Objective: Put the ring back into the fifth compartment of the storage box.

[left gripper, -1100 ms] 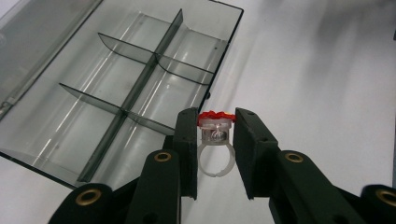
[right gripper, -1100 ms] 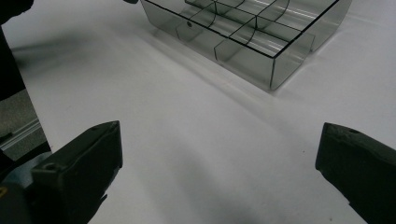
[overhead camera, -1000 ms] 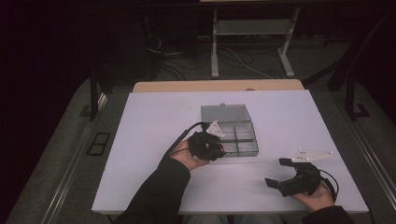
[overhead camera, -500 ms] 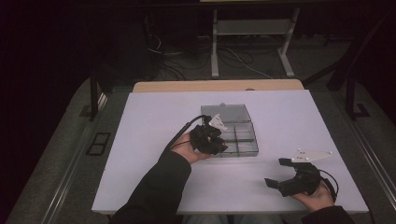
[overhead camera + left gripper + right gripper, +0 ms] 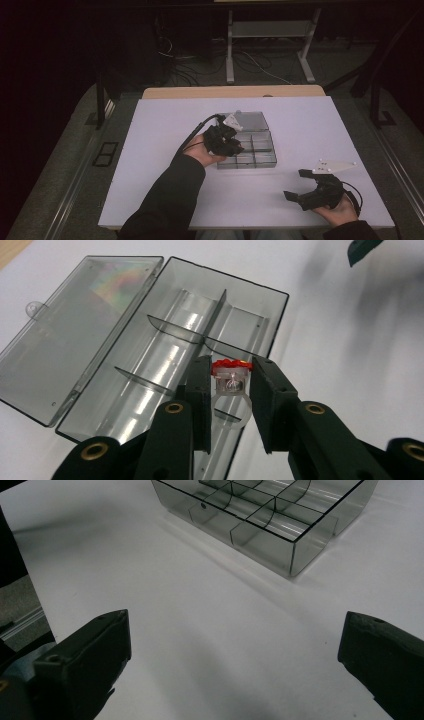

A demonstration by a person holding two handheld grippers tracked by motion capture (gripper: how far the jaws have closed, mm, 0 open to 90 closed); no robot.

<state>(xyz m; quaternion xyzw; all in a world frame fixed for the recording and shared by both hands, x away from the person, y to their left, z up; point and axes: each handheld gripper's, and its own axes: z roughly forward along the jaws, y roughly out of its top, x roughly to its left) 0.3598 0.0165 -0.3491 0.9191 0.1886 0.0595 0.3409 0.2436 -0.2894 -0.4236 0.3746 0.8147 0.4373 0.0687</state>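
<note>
1. Left gripper (image 5: 227, 385): jaws clamped on the ring (image 5: 231, 390), held above the open box (image 5: 170, 370).
2. Change: it has moved from the box's 8 o'clock corner inward; placement is likely next.
3. Right gripper (image 5: 305, 185): jaws wide, empty, at 4 o'clock from the box.

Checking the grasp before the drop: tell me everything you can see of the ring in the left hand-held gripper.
The ring is small, of clear plastic by the look of it, with a see-through band and a red top on a clear block setting. It stands upright, red top up, clamped at the setting between the two black pads of the left hand-held gripper; the band hangs free below. It is held above the open, empty divided box, near its edge, touching nothing but the pads.
</note>
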